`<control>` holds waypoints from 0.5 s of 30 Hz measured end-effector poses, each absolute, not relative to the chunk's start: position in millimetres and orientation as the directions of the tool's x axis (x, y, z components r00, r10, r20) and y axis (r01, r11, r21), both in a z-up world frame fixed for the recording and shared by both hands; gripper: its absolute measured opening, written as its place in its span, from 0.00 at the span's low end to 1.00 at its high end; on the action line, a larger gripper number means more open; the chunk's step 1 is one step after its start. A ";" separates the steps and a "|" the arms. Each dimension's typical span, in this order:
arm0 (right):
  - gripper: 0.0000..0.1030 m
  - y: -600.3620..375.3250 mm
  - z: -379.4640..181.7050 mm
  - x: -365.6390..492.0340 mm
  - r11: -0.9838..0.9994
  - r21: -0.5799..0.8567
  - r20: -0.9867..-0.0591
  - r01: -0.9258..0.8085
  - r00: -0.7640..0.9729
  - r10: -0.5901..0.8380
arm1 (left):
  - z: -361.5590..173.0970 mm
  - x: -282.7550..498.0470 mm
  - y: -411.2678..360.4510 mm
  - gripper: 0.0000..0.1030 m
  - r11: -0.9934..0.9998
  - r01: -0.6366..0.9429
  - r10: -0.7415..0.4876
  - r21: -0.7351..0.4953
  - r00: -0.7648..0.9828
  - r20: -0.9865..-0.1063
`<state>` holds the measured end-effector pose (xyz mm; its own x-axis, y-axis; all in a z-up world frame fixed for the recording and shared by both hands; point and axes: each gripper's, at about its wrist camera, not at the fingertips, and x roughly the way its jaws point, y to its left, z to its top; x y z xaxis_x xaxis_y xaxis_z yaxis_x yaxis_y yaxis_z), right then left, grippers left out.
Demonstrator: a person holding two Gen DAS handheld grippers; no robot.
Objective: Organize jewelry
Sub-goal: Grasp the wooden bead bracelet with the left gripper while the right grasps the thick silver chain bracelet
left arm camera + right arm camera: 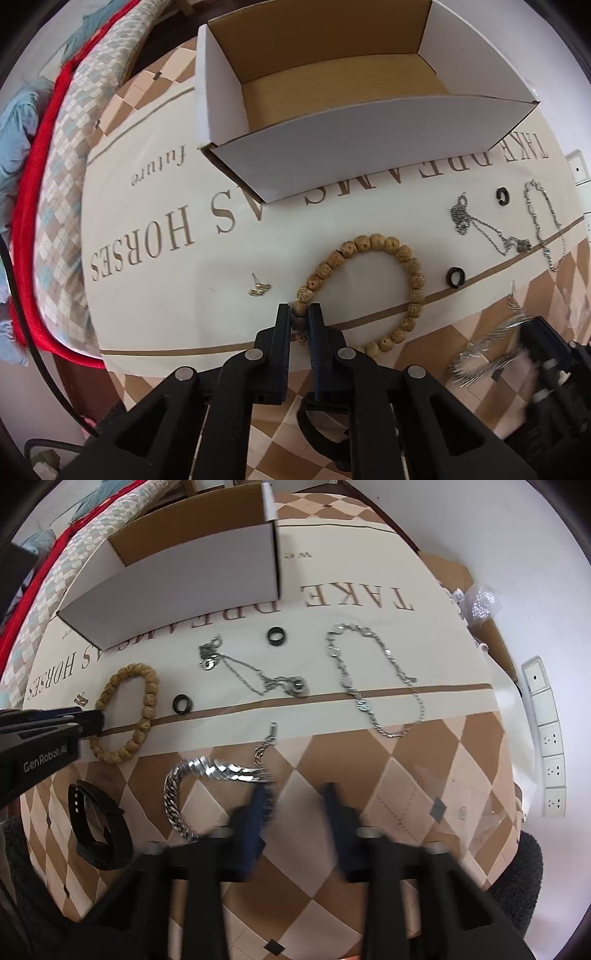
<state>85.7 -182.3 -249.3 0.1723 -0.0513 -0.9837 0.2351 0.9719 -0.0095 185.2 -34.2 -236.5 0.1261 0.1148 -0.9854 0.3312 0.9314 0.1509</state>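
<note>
Two grippers: left gripper jaws pinch the pitted wooden bead bracelet; right gripper jaws, blurred, stand apart beside a flat-linked silvery chain.

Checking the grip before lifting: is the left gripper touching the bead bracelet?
Touching. The left wrist view shows the left gripper with both fingers pinching a bead of the bead bracelet.

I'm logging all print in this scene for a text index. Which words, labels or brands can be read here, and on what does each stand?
"TAKE DREAMS AS HORSES": large upside-down lettering on the tablecloth, partly hidden by the white box.
"future": small script on the tablecloth, left of the box.
"we": a word fragment on the tablecloth, cut off by the box.
"GenRobot.AI": on the left hand-held gripper.
Nothing else carries readable text.
</note>
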 end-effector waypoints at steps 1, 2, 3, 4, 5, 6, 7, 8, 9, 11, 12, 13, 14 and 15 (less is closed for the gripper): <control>0.03 -188.5 -249.2 83.9 0.968 -0.001 -0.985 0.252 0.169 -0.045 | -236.5 183.9 -32.0 0.07 0.930 0.327 0.127 0.165 0.134 -0.983; 0.03 -195.2 -248.8 82.0 0.964 0.006 -0.986 0.267 0.164 -0.039 | -235.9 182.7 -29.4 0.06 0.932 0.320 0.131 0.168 0.134 -0.982; 0.03 -202.7 -249.1 79.5 0.959 0.017 -0.987 0.284 0.159 -0.030 | -235.7 181.7 -25.9 0.06 0.934 0.313 0.134 0.169 0.133 -0.982; 0.03 -208.5 -249.2 77.0 0.955 0.028 -0.988 0.296 0.156 -0.019 | -235.0 179.9 -21.2 0.06 0.935 0.305 0.143 0.179 0.138 -0.980; 0.03 -214.4 -249.4 75.4 0.952 0.050 -0.988 0.303 0.155 0.002 | -234.2 179.2 -20.5 0.06 0.935 0.300 0.149 0.187 0.144 -0.978; 0.03 -219.7 -249.0 71.7 0.946 0.077 -0.987 0.316 0.157 0.027 | -233.4 177.3 -16.6 0.06 0.937 0.294 0.153 0.191 0.148 -0.977; 0.04 -222.0 -249.3 69.4 0.943 0.094 -0.986 0.319 0.159 0.044 | -232.0 174.7 -11.3 0.06 0.939 0.286 0.154 0.192 0.149 -0.977; 0.04 -222.2 -249.0 67.7 0.945 0.097 -0.986 0.314 0.161 0.048 | -229.6 172.2 -8.9 0.06 0.941 0.280 0.155 0.193 0.153 -0.976; 0.04 -222.2 -248.4 67.1 0.946 0.094 -0.986 0.310 0.163 0.044 | -227.3 170.3 -5.8 0.06 0.942 0.272 0.156 0.197 0.162 -0.974; 0.04 -216.6 -248.2 69.2 0.958 0.050 -0.986 0.283 0.165 0.002 | -220.4 168.2 -1.0 0.06 0.945 0.252 0.161 0.207 0.190 -0.968; 0.04 -209.1 -248.2 70.1 0.964 0.012 -0.985 0.264 0.168 -0.034 | -217.8 167.5 1.9 0.06 0.947 0.245 0.161 0.208 0.200 -0.967; 0.04 -204.1 -247.8 69.8 0.967 -0.012 -0.983 0.254 0.176 -0.058 | -215.4 166.0 3.8 0.06 0.949 0.238 0.157 0.205 0.206 -0.966; 0.04 -198.0 -247.5 69.9 0.969 -0.028 -0.979 0.246 0.189 -0.076 | -211.1 163.3 6.3 0.06 0.954 0.226 0.150 0.199 0.215 -0.965; 0.04 -192.8 -245.3 69.3 0.969 -0.027 -0.977 0.246 0.197 -0.077 | -208.2 162.5 7.6 0.06 0.955 0.223 0.148 0.198 0.221 -0.964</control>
<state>69.3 -192.8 -245.3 0.1973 -0.0767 -0.9773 0.2456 0.9690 -0.0265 162.5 7.6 -208.2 0.2214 0.1480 -0.9639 0.2231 0.9545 0.1978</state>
